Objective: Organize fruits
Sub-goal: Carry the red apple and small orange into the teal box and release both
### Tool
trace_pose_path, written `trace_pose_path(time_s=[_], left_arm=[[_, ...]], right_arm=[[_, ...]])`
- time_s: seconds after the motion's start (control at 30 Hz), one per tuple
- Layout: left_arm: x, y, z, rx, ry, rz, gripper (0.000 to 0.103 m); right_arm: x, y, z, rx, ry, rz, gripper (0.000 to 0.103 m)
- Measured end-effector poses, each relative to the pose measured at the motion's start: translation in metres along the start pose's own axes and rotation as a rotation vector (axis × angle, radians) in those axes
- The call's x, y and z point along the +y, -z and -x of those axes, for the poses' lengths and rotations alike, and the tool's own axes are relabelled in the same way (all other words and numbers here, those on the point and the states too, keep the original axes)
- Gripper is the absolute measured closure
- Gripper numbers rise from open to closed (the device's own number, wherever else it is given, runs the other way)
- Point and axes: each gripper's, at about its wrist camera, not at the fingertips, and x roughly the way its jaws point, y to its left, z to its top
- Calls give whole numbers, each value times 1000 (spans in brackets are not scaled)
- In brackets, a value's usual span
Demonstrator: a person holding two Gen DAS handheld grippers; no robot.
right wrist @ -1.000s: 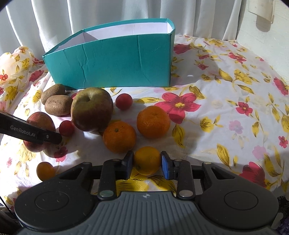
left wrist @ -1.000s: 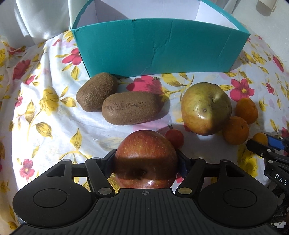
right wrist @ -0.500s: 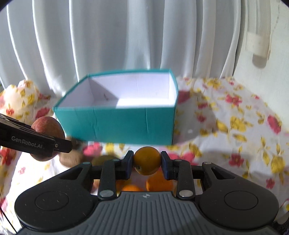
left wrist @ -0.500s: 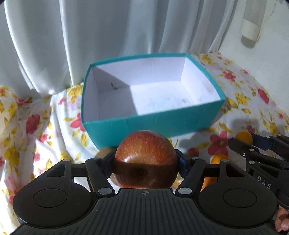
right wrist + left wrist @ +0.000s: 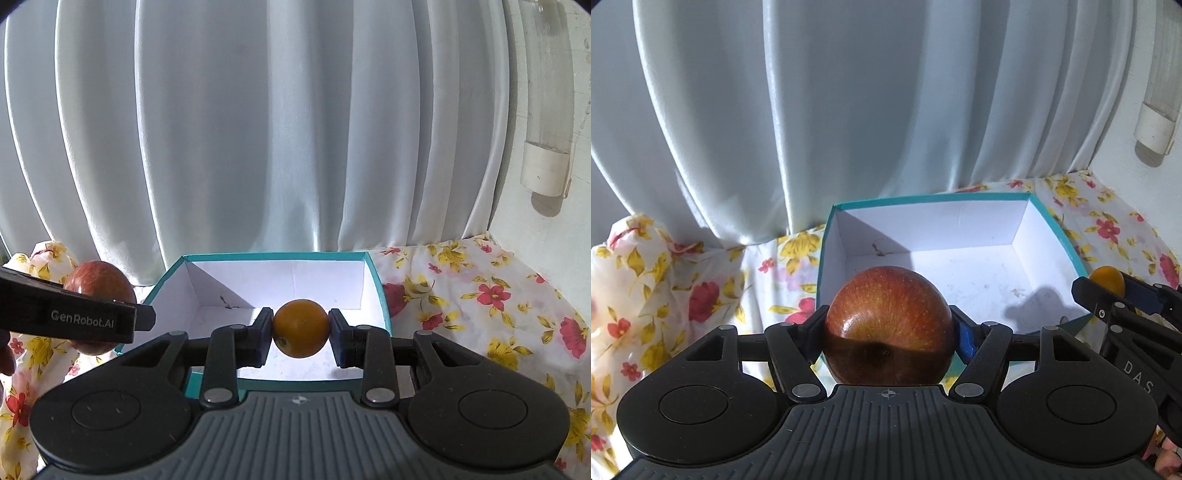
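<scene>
My left gripper (image 5: 888, 328) is shut on a red apple (image 5: 888, 317), held in the air at the near left edge of the teal box (image 5: 827, 236). The box is white inside and holds no fruit. In the right wrist view, my right gripper (image 5: 301, 328) is shut on a small orange fruit (image 5: 301, 326) above the box's (image 5: 380, 295) near wall. The apple (image 5: 98, 284) and the left gripper (image 5: 110, 321) show at that view's left edge. The right gripper (image 5: 1108, 291) with its orange fruit (image 5: 1106, 278) shows at the left wrist view's right edge. The other fruits are hidden below both grippers.
A floral cloth (image 5: 480, 295) covers the surface around the box. White curtains (image 5: 258, 129) hang right behind it. A white wall with a pipe fitting (image 5: 546, 170) stands at the right. Part of a person's hand (image 5: 1167, 458) shows at the lower right.
Both grippers have risen from the cloth with their fruits and moved toward the box. The fruits left on the cloth have dropped out of view, and the box's inside now shows.
</scene>
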Motion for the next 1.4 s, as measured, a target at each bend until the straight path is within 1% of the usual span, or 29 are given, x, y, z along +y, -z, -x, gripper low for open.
trace_pose_path(time_s=[0.1, 0.5, 0.7, 0.87, 1.13, 1.4], left_arm=[[5, 3, -7, 14, -15, 2, 31], [8, 6, -36, 66, -24, -5, 31], [9, 7, -51, 94, -38, -9, 31], [9, 9, -61, 115, -36, -8, 31], [7, 7, -63, 99, -43, -19, 31], [7, 6, -66, 96, -49, -24, 31]], right_arm=[[1, 3, -7, 16, 3, 6, 72], [-7, 9, -35, 66, 47, 6, 72], [-8, 12, -50, 92, 52, 11, 72], [-7, 15, -62, 115, 51, 15, 72], [-5, 18, -76, 144, 46, 28, 71], [-6, 20, -81, 154, 51, 35, 71]])
